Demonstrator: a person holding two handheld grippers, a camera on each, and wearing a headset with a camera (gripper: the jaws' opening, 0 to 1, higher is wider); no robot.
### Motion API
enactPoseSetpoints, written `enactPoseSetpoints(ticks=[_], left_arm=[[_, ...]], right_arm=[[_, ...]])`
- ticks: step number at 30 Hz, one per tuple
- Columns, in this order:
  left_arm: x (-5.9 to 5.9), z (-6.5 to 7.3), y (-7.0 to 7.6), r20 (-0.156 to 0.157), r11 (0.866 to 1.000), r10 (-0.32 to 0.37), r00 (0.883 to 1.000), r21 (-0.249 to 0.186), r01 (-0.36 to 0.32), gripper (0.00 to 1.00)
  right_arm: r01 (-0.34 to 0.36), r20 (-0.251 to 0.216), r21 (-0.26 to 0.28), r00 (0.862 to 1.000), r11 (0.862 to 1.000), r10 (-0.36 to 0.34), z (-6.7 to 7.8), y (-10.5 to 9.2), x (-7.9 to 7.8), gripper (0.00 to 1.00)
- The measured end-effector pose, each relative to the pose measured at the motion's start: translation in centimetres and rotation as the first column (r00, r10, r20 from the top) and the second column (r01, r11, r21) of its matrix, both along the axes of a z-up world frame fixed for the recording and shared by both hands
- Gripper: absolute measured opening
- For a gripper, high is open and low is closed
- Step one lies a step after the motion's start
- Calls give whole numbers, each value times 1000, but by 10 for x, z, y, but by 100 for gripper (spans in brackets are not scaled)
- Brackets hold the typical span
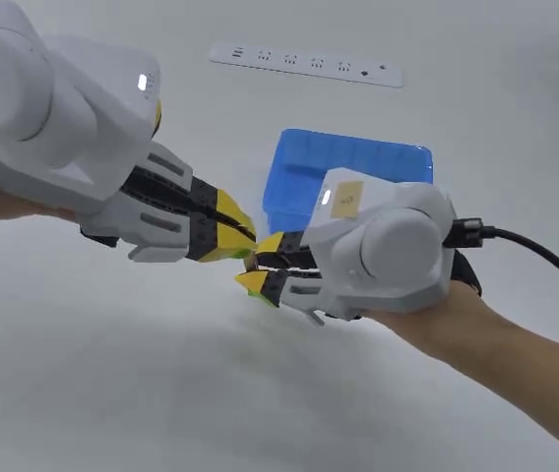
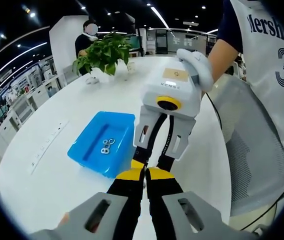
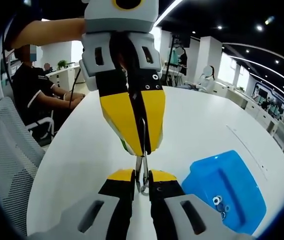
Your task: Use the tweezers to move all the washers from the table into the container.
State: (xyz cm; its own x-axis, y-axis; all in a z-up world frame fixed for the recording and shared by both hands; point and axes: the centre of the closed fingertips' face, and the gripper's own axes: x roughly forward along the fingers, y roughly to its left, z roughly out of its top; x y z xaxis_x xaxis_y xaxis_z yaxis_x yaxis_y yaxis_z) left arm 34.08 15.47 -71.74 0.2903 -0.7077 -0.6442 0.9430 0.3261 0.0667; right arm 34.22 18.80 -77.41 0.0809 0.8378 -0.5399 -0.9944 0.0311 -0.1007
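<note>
We appear mid-handover: left gripper (image 3: 141,147) and right gripper (image 3: 143,176) jaws both clamp the slim metal tweezers (image 3: 142,162) near the blue plastic container (image 3: 242,175); next, one side must release.

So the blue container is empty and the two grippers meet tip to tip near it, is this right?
Not quite. The container is not empty: the left gripper view shows a few washers in it. The rest holds.
</note>
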Motion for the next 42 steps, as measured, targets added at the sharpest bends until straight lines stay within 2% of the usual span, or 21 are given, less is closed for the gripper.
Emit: enactPoseSetpoints(ticks=[8,10,14,17,20,26,31,33,42], left_arm=[[0,0,-5,-4,1000,-10,1000,-8,10,6],[-1,0,-5,-6,1000,-11,1000,-10,11,6],[-1,0,-5,-8,1000,-11,1000,-10,11,6],[0,0,-6,-8,1000,-12,1000,-12,12,6],[1,0,-6,-10,1000,-13,1000,-17,13,6],[3,0,-5,-13,1000,-8,1000,-23,7,6],[7,0,-2,-14,1000,5,1000,-24,-5,6],[6,0,-2,-20,1000,4,1000,-25,-5,6],[1,2,-4,-25,1000,-8,1000,-28,7,6]], right_arm=[[-14,7,-16,1000,1000,14,-2,-4,0,12],[-36,10,-25,999,999,36,-3,-7,-1,13],[-100,-16,-40,995,994,100,-5,-12,-2,15],[-118,-14,-25,993,993,117,-1,-10,-1,15],[-125,-2,-36,992,992,125,-3,-7,1,15],[-146,-8,-43,989,988,146,-3,-6,-1,12],[-136,7,-59,991,989,137,-4,-5,-1,11],[-130,-3,-60,992,990,130,-4,-5,-1,10],[-122,19,-72,992,990,124,-2,-9,-2,10]])
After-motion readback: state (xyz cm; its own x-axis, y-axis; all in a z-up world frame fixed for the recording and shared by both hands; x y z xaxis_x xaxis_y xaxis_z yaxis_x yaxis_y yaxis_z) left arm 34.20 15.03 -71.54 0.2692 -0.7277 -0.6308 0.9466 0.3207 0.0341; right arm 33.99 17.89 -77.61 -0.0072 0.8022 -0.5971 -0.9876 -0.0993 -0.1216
